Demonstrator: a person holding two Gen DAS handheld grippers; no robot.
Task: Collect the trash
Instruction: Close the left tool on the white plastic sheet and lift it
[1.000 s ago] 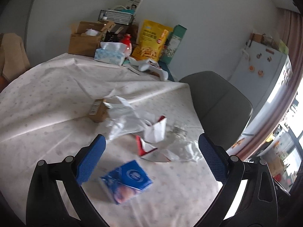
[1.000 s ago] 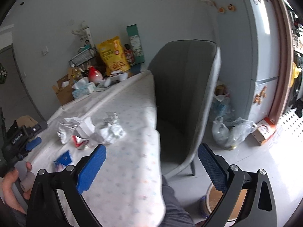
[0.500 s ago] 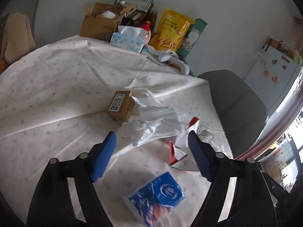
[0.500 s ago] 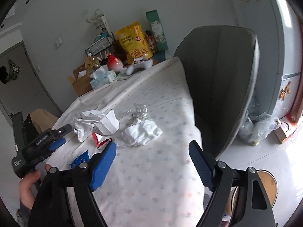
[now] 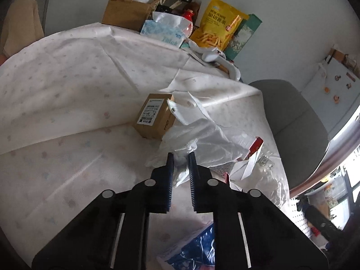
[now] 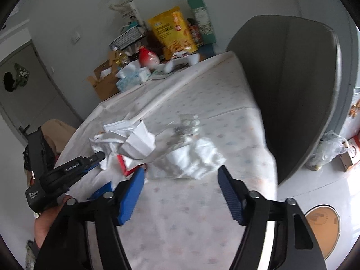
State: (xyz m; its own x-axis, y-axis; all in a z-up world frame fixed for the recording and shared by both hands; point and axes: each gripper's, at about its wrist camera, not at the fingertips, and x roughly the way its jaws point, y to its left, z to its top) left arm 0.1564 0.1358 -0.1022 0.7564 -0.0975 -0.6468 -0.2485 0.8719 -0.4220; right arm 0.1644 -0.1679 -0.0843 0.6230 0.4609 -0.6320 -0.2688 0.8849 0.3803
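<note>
Left gripper (image 5: 180, 157): jaws have just been closing and now pinch a fold of crumpled white plastic bag (image 5: 202, 135) between the blue pads.
Right gripper (image 6: 181, 177): jaws have just been closing, still apart, nothing between them; a crumpled white wad (image 6: 191, 159) lies just ahead of the tips.
Beneath left gripper: blue tissue pack (image 5: 198, 247), partly hidden by the tool.
Right of left tips: red-and-white carton scrap (image 5: 254, 150) against the bag.
Just beyond the bag: small brown box (image 5: 155, 114), touching it.
Surface: pale dotted tablecloth (image 5: 67, 90).
Far edge: tissue box (image 5: 164, 33), yellow snack bag (image 5: 220, 24), grey chair (image 5: 292, 121) to the right.
</note>
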